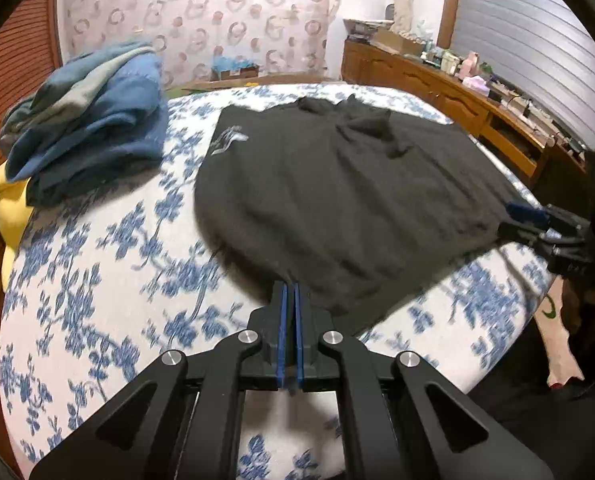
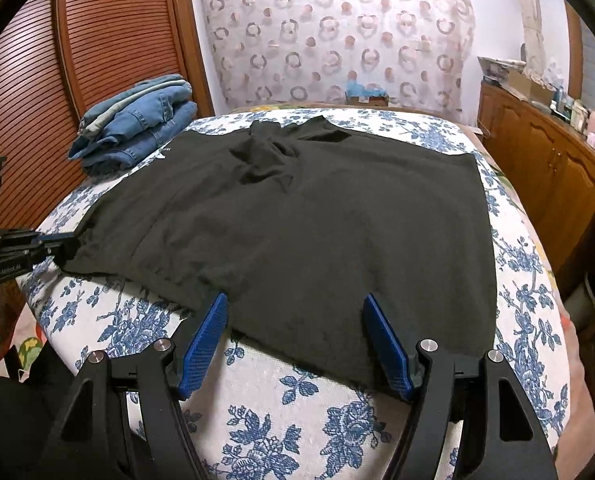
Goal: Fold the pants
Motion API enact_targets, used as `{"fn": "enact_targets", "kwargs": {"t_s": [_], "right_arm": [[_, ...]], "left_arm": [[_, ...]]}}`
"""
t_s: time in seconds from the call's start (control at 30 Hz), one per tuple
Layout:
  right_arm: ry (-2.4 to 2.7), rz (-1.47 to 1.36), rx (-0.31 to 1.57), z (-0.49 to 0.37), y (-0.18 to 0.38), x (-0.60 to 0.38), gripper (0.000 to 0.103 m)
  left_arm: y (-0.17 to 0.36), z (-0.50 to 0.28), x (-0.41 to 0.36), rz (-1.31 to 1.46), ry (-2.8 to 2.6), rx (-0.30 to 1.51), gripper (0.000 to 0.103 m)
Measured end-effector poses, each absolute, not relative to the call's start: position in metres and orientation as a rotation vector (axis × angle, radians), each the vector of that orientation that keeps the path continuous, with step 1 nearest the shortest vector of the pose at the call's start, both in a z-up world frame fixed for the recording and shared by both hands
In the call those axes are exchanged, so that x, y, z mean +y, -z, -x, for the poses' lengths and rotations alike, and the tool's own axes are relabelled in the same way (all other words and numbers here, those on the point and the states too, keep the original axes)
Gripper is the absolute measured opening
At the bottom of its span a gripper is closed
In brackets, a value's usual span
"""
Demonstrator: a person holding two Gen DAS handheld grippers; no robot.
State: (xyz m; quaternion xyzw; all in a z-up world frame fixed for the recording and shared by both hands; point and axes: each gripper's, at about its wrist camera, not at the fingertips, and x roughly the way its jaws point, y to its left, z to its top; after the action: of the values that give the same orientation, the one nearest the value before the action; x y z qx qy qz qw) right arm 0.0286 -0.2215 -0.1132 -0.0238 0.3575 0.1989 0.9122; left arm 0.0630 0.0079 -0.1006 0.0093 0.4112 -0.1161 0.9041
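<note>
Black pants (image 2: 297, 216) lie flat on bed w/ blue-floral cover (image 2: 297, 412). L gripper (image 1: 290, 292) pads pressed together at near hem; cloth between them not discernible. R gripper (image 2: 295, 308) jaws spread wide, tips on near edge of pants. Folded jeans stack (image 2: 137, 132) at far-left corner.

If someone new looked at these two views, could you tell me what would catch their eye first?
The black pants, spread across the middle of the blue floral bedspread, dominate both views. The left gripper is shut on their near edge, while the right gripper hangs open over the near hem. A stack of folded jeans sits at the bed's far left corner.
</note>
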Motion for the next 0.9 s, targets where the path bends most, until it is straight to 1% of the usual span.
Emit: {"fn": "enact_targets", "kwargs": {"t_s": [0.33, 0.9], "right_arm": [[-0.392, 0.029, 0.728, -0.023, 0.107, -0.233, 0.072], [-0.331, -0.009, 0.699, -0.013, 0.098, -0.269, 0.072]], "left_arm": [[0.066, -0.090, -0.025, -0.066, 0.297, 0.788, 0.004], [0.023, -0.113, -0.123, -0.150, 0.495, 0.723, 0.004]]}}
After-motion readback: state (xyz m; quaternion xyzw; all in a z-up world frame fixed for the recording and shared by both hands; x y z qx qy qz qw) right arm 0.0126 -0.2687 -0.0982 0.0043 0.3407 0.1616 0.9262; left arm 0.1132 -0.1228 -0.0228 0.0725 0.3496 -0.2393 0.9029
